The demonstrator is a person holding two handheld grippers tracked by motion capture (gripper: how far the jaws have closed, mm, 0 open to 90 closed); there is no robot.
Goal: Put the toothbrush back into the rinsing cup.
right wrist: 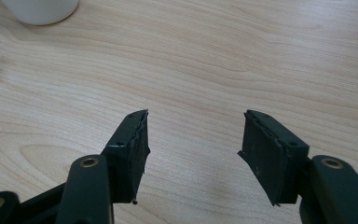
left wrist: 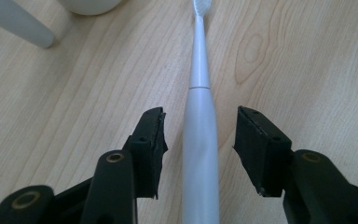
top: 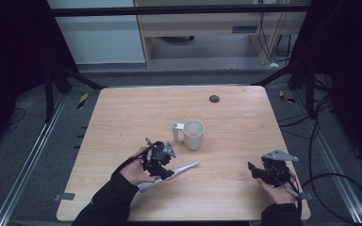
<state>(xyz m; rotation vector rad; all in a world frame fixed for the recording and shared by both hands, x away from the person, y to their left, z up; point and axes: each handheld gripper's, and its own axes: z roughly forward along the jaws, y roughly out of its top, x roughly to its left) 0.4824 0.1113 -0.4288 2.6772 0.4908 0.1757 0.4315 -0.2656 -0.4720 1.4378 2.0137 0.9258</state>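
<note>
Table (top: pixel 235 122) centre: cup (top: pixel 193 134); toothbrush (left wrist: pixel 199 140) between left claw (left wrist: pixel 200 128) jaws.

On the wooden table (top: pixel 122 117) the left gripper (top: pixel 166 165) sits low over a white toothbrush (top: pixel 188 166), whose head sticks out past the claw toward the right while the handle end runs back under the person's left hand (top: pixel 139 172). Just beyond that claw stands a white mug (top: pixel 193 134), upright, handle turned left. The right gripper (top: pixel 254 170), held in the right hand (top: pixel 275 190), rests well apart from all of it, pointing left. A small dark disc (top: pixel 214 98) lies far beyond both claws.
</note>
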